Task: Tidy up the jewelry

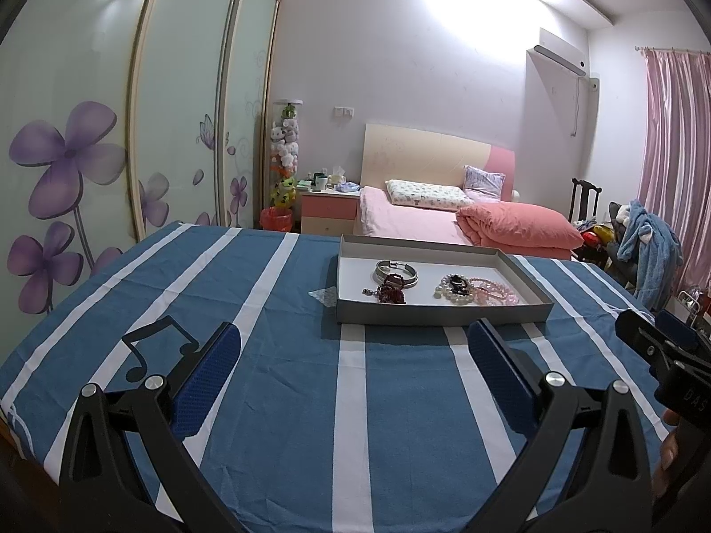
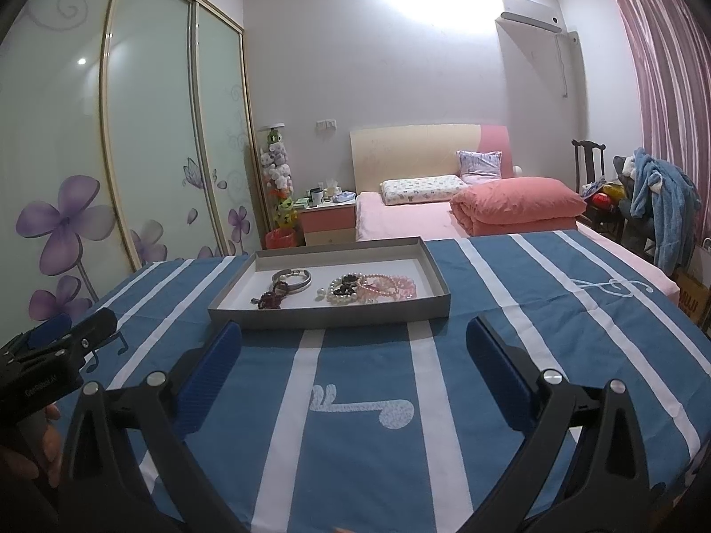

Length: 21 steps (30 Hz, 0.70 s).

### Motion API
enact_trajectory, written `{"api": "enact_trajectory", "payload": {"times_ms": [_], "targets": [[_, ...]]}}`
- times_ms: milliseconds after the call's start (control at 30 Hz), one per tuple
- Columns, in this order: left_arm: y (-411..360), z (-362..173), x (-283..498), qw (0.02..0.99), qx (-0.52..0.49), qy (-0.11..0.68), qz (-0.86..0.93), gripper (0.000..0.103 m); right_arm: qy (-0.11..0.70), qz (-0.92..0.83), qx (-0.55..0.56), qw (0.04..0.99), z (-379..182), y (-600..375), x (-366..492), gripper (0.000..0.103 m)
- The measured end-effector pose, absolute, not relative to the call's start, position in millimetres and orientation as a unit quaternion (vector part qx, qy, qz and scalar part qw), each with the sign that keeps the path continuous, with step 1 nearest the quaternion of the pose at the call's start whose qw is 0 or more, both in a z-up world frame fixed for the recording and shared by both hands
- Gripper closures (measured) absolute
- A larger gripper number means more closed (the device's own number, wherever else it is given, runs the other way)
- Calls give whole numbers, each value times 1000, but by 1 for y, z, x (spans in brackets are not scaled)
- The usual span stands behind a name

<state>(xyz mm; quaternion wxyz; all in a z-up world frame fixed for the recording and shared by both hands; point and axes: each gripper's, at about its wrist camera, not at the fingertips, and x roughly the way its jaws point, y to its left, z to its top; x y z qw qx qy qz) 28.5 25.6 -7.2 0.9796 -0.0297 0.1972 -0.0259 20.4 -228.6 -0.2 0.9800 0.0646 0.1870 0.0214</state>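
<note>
Blue-and-white striped cloth (image 2: 355,466) covers the table nearest both cameras, printed with music notes. Just above it hang the two tools: the left gripper (image 1: 353,382) and the right gripper (image 2: 353,377), side by side, each with its blue-padded fingers spread wide and nothing between them, both aimed at the tray ahead. That grey tray (image 1: 444,313) sits further back on the cloth, low-walled so a tool can come in from above. Inside lie a silver bangle (image 1: 393,270) with a dark red beaded piece (image 1: 391,293) against it on the left, and a white pearl strand (image 1: 451,291) touching pink bead bracelets (image 1: 493,289) on the right. All the jewelry thus lies within the tray, in two loose, overlapping clusters; whether this is sorted or awaiting sorting, I cannot judge. Beyond stands a pink bed (image 1: 422,222).
</note>
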Motion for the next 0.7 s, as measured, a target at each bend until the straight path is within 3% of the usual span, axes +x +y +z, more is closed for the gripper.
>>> {"api": "enact_trajectory", "payload": {"times_ms": [700], "targets": [[20, -12, 29, 979, -28, 202, -28, 2, 196, 21, 72, 978, -8, -228, 23, 4]]}}
